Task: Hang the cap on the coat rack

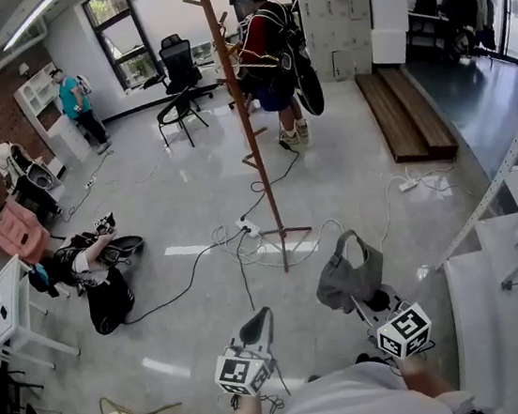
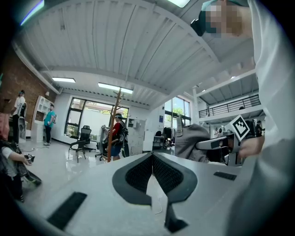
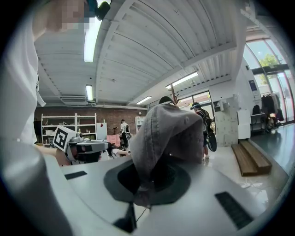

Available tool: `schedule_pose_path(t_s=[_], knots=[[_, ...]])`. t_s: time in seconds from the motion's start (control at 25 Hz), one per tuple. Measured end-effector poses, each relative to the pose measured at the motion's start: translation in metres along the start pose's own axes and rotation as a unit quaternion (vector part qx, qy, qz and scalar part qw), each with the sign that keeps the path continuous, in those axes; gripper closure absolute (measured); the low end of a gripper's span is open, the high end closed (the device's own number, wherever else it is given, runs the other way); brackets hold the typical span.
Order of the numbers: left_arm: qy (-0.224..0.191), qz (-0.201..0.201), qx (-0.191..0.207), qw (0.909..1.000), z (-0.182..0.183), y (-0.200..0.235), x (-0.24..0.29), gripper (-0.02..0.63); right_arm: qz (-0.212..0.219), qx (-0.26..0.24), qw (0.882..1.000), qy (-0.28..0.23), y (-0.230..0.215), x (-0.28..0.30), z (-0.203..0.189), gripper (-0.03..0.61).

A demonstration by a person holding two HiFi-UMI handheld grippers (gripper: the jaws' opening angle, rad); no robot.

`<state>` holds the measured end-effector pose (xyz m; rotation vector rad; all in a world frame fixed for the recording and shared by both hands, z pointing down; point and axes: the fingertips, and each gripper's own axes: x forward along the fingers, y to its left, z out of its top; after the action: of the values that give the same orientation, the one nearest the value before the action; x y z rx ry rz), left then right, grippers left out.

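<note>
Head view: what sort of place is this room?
Probably a shared office or lab workspace, indoors: black office chairs at the back, a bank of pale lockers, and cables trailing across the polished floor.

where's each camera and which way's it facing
Head view: on the person's head, looking steeply down toward the coat rack; shows white shirt, left gripper, right gripper.
Left gripper view: on the left gripper, looking along its shut, empty jaws; shirt at right.
Right gripper view: on the right gripper, along jaws shut on the cap; shirt at left.
Shared: each gripper view shows the other gripper.
</note>
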<state>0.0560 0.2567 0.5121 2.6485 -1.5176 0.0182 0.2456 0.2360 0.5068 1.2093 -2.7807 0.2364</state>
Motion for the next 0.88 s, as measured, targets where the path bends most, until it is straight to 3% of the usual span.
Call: schedule_pose_path(t_s=[0.88], knots=[[-0.022,0.004,0.0,0.9997,0.003,0.03,-0.025,0.603,-0.014,-0.013,1.0,-0.004,0.031,0.022,0.005,0.56]])
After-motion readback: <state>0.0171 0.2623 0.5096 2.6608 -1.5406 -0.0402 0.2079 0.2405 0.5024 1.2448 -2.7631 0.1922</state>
